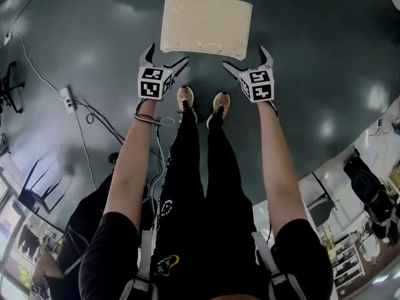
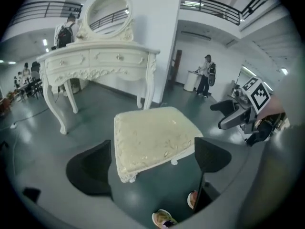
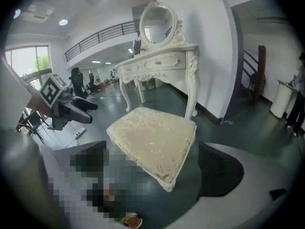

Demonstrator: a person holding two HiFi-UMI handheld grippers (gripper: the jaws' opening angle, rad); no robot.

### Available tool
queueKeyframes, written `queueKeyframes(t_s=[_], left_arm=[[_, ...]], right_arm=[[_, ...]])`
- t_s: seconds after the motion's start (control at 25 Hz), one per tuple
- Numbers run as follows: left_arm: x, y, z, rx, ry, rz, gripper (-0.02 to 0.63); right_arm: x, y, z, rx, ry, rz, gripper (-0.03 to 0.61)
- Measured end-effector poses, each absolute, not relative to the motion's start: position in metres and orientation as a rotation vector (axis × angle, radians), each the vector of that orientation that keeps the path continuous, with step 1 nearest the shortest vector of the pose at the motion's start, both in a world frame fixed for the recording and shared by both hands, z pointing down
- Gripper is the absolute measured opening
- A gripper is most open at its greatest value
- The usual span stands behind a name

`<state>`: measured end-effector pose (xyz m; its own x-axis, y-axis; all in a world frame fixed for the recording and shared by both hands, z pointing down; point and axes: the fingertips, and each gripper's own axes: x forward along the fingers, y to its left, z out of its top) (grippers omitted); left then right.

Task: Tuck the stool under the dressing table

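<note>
**Item 1, operator.** Shoes [image 1: 185, 96] stood on the dark green floor [image 1: 312, 61], toes pointing at the stool.

**Item 2, left gripper [image 1: 167, 54].** Held low just past the feet. Jaws spread wide, nothing in them. Its own view showed the stool's near edge framed between the jaws, not touched.

**Item 3, right gripper [image 1: 245, 56].** Level with the left. Jaws equally wide, empty, flanking the stool's other near corner.

**Item 4, stool [image 1: 206, 25].** Cream, with a patterned cushion. It stood upright on the floor just ahead of both grippers, out in the open and apart from the table.

**Item 5, dressing table [image 2: 100, 61].** White and carved, with an oval mirror [image 2: 106, 13], set against a white wall beyond the stool. The knee space between its legs looked unobstructed.

**Status.** Judged to be the approach stage, with no grasp made. The next move called for both grippers to close on the seat's near edge, or press against it, then slide the stool straight forward between the table legs.
</note>
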<state>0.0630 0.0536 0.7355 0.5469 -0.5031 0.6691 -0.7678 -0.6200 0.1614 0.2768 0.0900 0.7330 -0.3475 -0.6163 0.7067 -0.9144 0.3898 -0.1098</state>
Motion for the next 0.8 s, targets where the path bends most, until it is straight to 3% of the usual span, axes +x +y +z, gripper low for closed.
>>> queueKeyframes(t_s=[0.32,0.6,0.68,0.8], left_arm=[[0.064,0.027,0.85,2.281,-0.991,0.978,0.534],[0.057,0.025,0.888,2.252,-0.97,1.043,0.534],[0.058,0.024,0.89,2.269,-0.954,1.037,0.534],[0.059,0.021,0.891,2.288,-0.955,1.024,0.534]], right_arm=[[0.295,0.086,0.856,1.248,-1.895,0.849,0.598],[0.29,0.078,0.882,1.215,-1.884,0.78,0.596],[0.285,0.073,0.886,1.196,-1.888,0.766,0.557],[0.283,0.067,0.888,1.193,-1.885,0.753,0.551]])
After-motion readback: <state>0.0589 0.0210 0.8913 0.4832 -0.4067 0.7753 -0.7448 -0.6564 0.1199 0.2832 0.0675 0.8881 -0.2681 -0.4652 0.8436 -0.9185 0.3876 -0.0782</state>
